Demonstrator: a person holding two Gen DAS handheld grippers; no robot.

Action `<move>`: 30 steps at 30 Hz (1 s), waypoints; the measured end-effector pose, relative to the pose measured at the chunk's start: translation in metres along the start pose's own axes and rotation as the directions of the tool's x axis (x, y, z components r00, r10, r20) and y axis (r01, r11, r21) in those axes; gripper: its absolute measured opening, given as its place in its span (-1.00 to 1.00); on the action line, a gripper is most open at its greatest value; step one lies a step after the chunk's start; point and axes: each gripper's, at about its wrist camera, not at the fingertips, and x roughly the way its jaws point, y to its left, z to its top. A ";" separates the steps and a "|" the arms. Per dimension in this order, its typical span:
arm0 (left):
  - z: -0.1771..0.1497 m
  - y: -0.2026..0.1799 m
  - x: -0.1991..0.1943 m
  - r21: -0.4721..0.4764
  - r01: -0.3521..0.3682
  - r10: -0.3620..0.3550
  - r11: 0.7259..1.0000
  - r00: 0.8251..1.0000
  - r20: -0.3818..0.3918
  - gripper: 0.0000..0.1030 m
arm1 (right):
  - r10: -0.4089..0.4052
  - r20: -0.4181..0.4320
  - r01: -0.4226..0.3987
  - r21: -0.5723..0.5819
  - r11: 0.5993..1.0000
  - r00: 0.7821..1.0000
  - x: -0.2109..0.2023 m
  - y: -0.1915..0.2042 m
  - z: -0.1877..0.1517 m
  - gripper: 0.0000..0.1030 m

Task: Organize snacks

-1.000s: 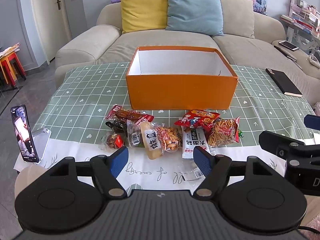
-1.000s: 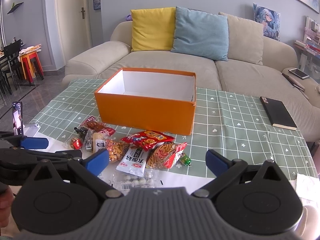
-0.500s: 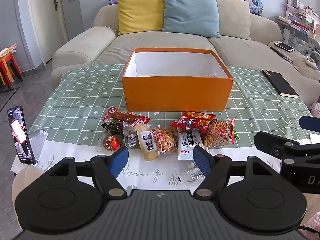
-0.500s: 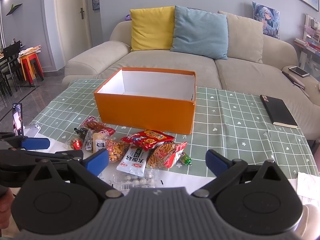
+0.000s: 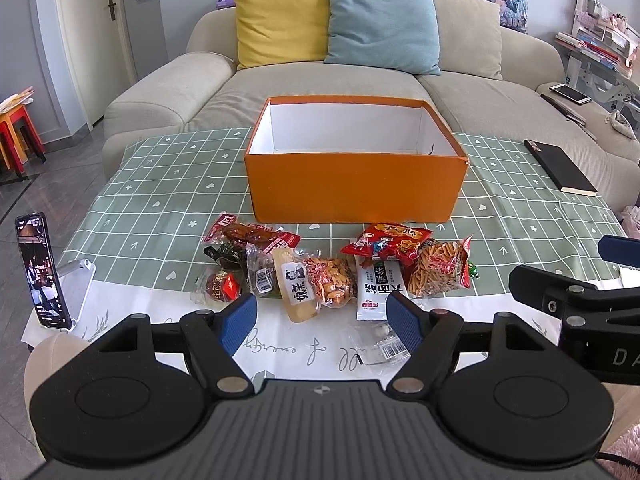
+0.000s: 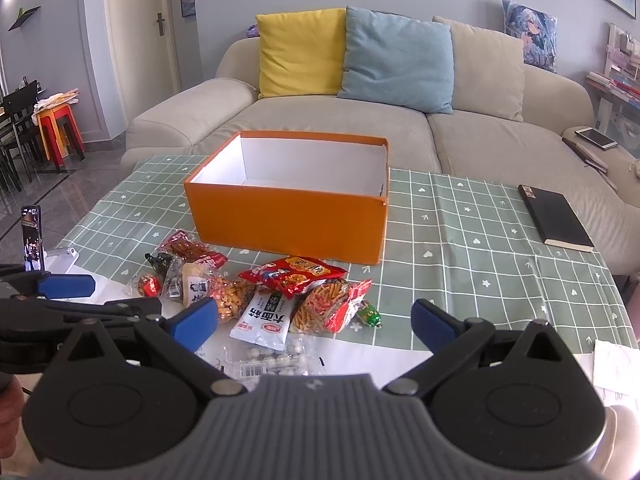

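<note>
An open orange box (image 5: 354, 188) with a white inside stands on the green checked tablecloth; it also shows in the right wrist view (image 6: 288, 220). Several snack packets lie in a heap in front of it: a red packet (image 5: 386, 240), an orange stick-snack bag (image 5: 440, 270), a white packet (image 5: 376, 288), a peanut bag (image 5: 330, 280) and a yellow packet (image 5: 296, 286). A clear packet of white balls (image 6: 266, 358) lies nearest. My left gripper (image 5: 322, 316) is open and empty, just short of the heap. My right gripper (image 6: 314, 324) is open and empty, to its right.
A phone on a white stand (image 5: 38, 272) is at the table's left front edge. A black notebook (image 5: 560, 166) lies at the right. A beige sofa (image 5: 320, 80) with cushions runs behind the table. A white sheet (image 5: 304, 348) covers the front of the table.
The left gripper has drawn slightly back and up, so the box and snacks sit a little lower and farther. The right gripper has barely moved. Both stay open.
</note>
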 end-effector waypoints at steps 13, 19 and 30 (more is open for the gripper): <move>0.000 0.000 0.000 0.000 0.000 0.000 1.000 1.000 0.000 0.68 | -0.011 -0.015 0.011 0.006 1.000 1.000 0.002 -0.001 -0.001 0.93; 0.000 0.000 0.000 -0.003 0.018 -0.018 1.000 1.000 0.004 0.62 | 0.001 -0.022 0.000 0.013 1.000 1.000 0.003 -0.003 0.001 0.93; 0.002 0.010 0.016 0.048 0.200 -0.198 0.979 0.979 -0.042 -0.10 | 0.047 -0.112 -0.035 0.100 0.994 0.993 0.034 -0.030 0.002 0.85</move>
